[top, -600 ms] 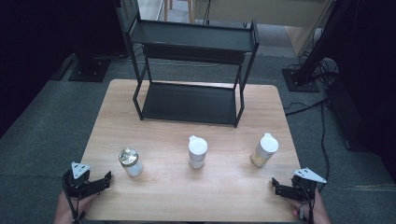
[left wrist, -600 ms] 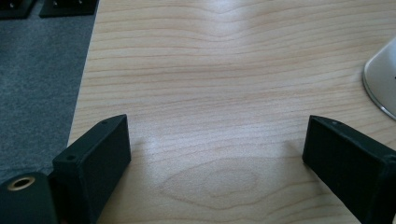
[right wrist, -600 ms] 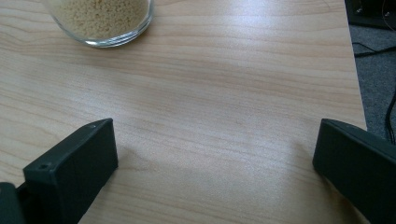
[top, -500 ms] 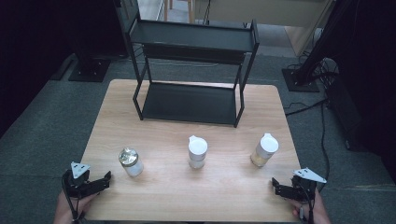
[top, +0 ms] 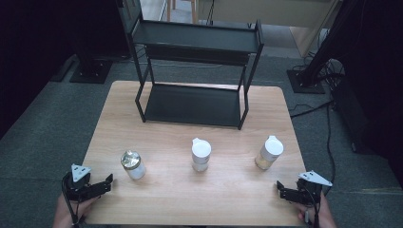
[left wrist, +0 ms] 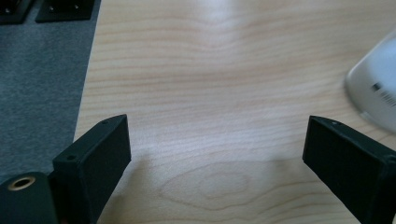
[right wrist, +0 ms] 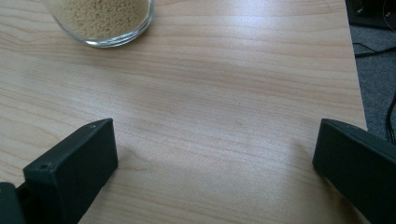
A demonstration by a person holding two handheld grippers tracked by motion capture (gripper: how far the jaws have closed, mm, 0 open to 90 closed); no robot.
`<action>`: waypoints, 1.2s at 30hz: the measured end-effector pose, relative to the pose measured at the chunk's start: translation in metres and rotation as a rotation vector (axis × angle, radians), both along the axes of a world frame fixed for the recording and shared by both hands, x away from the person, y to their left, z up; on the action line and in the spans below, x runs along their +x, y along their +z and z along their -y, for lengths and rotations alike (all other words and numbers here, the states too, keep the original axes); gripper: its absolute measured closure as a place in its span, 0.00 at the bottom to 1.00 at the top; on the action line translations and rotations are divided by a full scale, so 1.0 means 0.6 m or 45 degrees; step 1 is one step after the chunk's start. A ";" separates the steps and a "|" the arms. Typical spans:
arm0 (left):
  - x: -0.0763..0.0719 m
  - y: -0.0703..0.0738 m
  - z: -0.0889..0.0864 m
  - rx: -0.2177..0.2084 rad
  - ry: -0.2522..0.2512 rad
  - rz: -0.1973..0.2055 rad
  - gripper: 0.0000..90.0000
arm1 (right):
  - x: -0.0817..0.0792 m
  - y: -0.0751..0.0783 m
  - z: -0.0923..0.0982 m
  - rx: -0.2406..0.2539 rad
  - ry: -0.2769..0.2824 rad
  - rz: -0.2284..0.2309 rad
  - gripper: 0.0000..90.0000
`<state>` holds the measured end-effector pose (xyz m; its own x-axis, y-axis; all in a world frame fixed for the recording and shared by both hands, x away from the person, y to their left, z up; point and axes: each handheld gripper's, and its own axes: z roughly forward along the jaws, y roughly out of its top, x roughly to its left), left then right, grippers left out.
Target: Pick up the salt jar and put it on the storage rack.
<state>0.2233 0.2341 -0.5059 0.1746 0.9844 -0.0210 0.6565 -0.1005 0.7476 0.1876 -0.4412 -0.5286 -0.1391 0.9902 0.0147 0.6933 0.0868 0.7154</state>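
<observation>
From the high view, the left gripper [top: 107, 182] sits at the near left corner of the table [top: 166, 209], its jaws spread with nothing between them. Just ahead of its tips and a little to their right stands the jar with the shiny metal lid [top: 132, 165], near but not touching. The right gripper [top: 280, 189] rests at the near right corner, jaws also apart and empty, and the jar of pale grains with a white cap [top: 269, 152] stands ahead of them and apart. A third, white-capped jar [top: 201, 154] stands between the two, and the black two-tier shelf [top: 195, 102] waits at the far side. Set against the pictures from a moment ago, neither hand nor any jar has shifted, so I judge the work has not begun: no reach is under way.

In the left gripper view, the two black jaws stand wide over bare wood, and a blurred white body, probably the metal-lidded jar [left wrist: 376, 86], lies beyond the right-hand jaw, outside the gap.

In the right gripper view, the jaws are equally wide, with the glass base of the grain jar [right wrist: 103, 21] well ahead of the left-hand jaw.
</observation>
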 end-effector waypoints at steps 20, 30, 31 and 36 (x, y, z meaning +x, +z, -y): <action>-0.052 0.031 0.065 -0.057 -0.134 0.008 0.09 | 0.000 0.000 0.000 -0.001 0.000 0.000 0.00; -0.043 0.031 0.105 -0.046 -0.197 0.007 0.09 | 0.000 0.000 0.000 -0.001 0.001 0.000 0.00; -0.043 0.031 0.105 -0.046 -0.197 0.007 0.09 | 0.000 0.000 0.000 -0.001 0.001 0.000 0.00; -0.031 0.027 0.120 -0.051 -0.226 -0.007 0.09 | 0.000 0.000 0.000 -0.001 0.002 0.000 0.00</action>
<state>0.2048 0.1621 -0.4896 0.3453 0.9365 -0.0608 0.6353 -0.1856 0.7496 0.1875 -0.4412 -0.5286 -0.1408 0.9899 0.0137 0.6929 0.0887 0.7156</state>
